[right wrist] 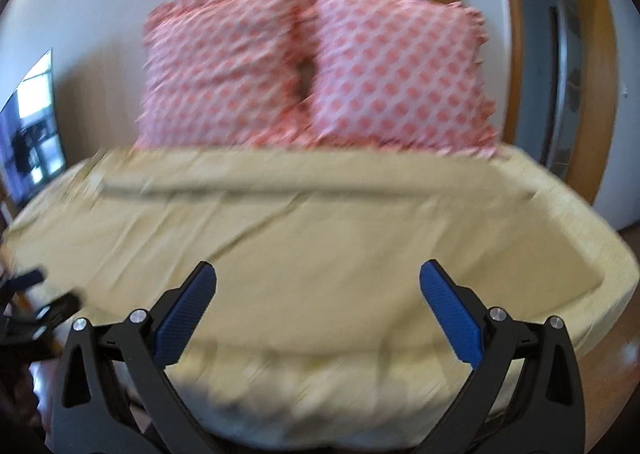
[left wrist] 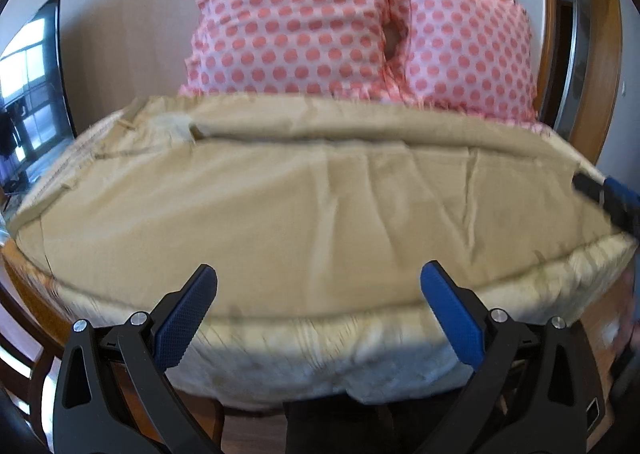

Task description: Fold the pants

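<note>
Standing beyond both sets of jaws, two pink dotted pillows (left wrist: 296, 22) lean against the wall. The tan pants (left wrist: 312, 198), soft and creased, lie flat ahead of them, long axis running crosswise. Left gripper (left wrist: 319, 284) and right gripper (right wrist: 318, 286) are spread wide, holding nothing.

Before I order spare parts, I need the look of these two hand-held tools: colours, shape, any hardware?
Both match. The left tool and right tool each have two black plastic arms with triangular cut-outs and round silver pivot bolts. Each arm ends in a blue, finely textured pad that narrows toward the tip. No cables, markings or sleeves show.
</note>
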### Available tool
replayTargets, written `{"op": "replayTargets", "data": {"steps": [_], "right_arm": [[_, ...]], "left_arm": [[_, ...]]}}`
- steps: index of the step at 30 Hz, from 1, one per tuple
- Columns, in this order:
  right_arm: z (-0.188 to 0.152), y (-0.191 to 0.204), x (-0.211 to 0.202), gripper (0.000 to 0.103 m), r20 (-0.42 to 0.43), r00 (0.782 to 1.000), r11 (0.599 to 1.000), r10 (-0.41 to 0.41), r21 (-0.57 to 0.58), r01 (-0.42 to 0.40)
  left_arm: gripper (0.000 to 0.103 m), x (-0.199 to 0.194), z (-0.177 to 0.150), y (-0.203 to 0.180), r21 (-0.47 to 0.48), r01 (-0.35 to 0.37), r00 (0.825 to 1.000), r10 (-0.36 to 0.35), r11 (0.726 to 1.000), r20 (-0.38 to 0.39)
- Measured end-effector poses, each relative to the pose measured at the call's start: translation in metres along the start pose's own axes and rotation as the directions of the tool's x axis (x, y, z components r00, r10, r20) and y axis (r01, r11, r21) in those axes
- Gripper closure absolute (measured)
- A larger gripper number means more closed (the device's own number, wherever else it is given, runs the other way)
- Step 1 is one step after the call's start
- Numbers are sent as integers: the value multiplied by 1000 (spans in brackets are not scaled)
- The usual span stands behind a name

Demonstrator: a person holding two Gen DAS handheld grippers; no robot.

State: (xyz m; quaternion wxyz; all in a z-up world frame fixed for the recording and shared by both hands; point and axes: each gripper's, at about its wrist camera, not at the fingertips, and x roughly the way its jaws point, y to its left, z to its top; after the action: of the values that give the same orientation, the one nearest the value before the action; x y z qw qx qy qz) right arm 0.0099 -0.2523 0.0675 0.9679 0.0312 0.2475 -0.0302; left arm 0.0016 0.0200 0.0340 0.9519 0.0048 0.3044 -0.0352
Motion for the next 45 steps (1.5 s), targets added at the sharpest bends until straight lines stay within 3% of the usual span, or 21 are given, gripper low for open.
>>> {"op": "replayTargets", "data": {"steps": [3, 5, 8, 11, 13, 15, 19, 21, 22, 24, 26, 30, 33, 37, 40, 43, 45], "right_arm": [[56, -44, 46, 2, -4, 994, 991, -113, 70, 113], [86, -68, 86, 2, -26, 978, 974, -205, 97, 206], [121, -111, 159, 15, -150, 953, 940, -262, 182, 288], [136, -155, 235, 37, -330, 899, 871, -289, 299, 390], [140, -177, 273, 43, -402, 861, 818, -311, 348, 458], [141, -190, 302, 44, -447, 826, 775, -343, 362, 518], [139, -203, 342, 44, -510, 769, 730, -385, 342, 592], [135, -203, 350, 46, -530, 741, 722, -412, 306, 620], [134, -198, 349, 52, -519, 732, 727, -442, 272, 631], [130, -196, 341, 67, -500, 750, 744, -433, 272, 611], [124, -200, 326, 90, -480, 792, 761, -376, 328, 560], [110, -207, 267, 98, -363, 903, 790, -228, 473, 390], [94, -202, 199, 98, -233, 958, 812, -167, 518, 268], [49, -197, 105, 98, -124, 990, 781, -66, 611, 129], [5, -183, 53, 99, -113, 993, 746, -20, 660, 90], [-29, -180, 43, 98, -137, 989, 696, 51, 716, 64], [-36, -183, 49, 92, -139, 987, 668, 79, 743, 51]], "left_arm": [[1, 8, 23, 8, -5, -41, 998, 41, 999, 45], [1, 20, 40, 9, -4, -80, 996, 80, 997, 50], [1, 36, 61, 14, -21, -110, 993, 111, 994, 50], [1, 50, 76, 18, -35, -120, 992, 121, 992, 42], [1, 56, 83, 19, -41, -111, 993, 112, 993, 42], [1, 63, 89, 20, -40, -104, 994, 106, 994, 38], [1, 75, 93, 19, -26, -100, 995, 101, 995, 27], [1, 81, 93, 19, -25, -102, 995, 102, 994, 14], [1, 83, 91, 20, -26, -103, 995, 103, 994, 7], [1, 87, 89, 22, -39, -95, 995, 95, 995, -7], [1, 87, 87, 25, -53, -78, 997, 78, 996, -13], [1, 80, 84, 33, -76, -60, 998, 59, 995, -16], [1, 70, 83, 41, -105, -47, 999, 46, 993, -8], [1, 56, 87, 59, -151, 4, 1000, -1, 989, 19], [1, 51, 95, 68, -169, 47, 998, -40, 984, 45], [1, 53, 112, 80, -190, 100, 994, -89, 977, 66], [1, 60, 123, 83, -191, 103, 994, -92, 976, 67]]}}
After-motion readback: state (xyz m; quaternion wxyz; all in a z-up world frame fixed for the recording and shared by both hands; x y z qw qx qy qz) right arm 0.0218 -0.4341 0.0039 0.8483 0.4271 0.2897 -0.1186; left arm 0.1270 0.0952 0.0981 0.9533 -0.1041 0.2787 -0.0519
